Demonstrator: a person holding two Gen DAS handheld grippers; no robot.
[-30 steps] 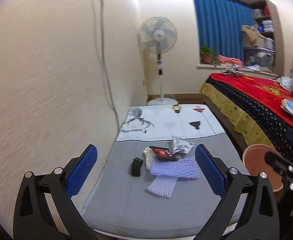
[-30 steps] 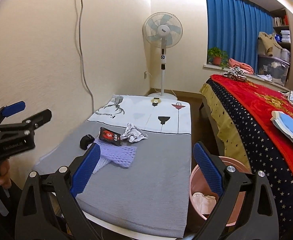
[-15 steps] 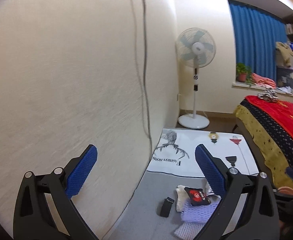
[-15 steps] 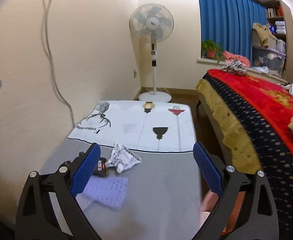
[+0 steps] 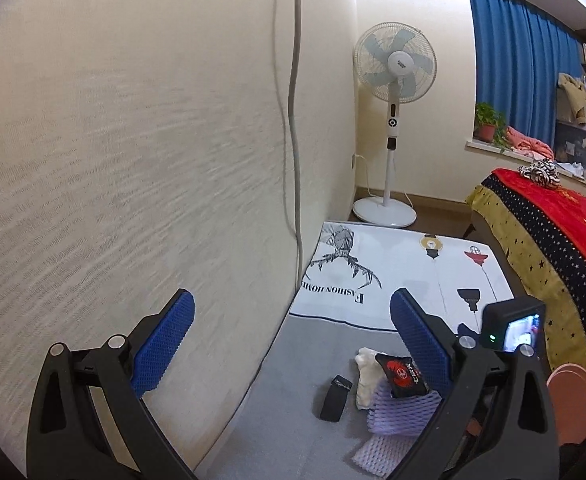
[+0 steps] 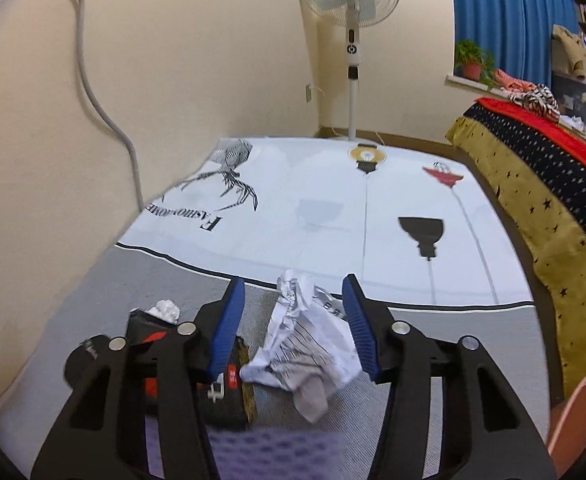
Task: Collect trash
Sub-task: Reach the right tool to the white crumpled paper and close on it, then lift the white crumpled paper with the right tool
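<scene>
Trash lies on the grey table top (image 6: 445, 380). A crumpled white paper (image 6: 309, 348) sits between the blue pads of my right gripper (image 6: 293, 320), which is open around it and apart from it. Left of it lie a black and red packet (image 6: 229, 384), a white tissue (image 6: 167, 310) and a small black object (image 6: 89, 360); purple foam net (image 6: 253, 456) is nearest. My left gripper (image 5: 289, 344) is open and empty, raised beside the wall. In its view the packet (image 5: 401, 372), foam net (image 5: 397, 412) and black object (image 5: 335, 398) lie at lower right.
A pink bin (image 6: 585, 420) stands at the table's right edge, also in the left wrist view (image 5: 573, 400). A white printed cloth (image 6: 333, 216) covers the table's far half. A wall with a hanging cable (image 5: 293, 100) runs along the left. A fan (image 5: 393, 120) and bed (image 6: 533, 168) are behind.
My right gripper has moved forward and down to the trash pile, and its jaws have narrowed around the crumpled paper. My left gripper has swung left toward the wall and lifted.
</scene>
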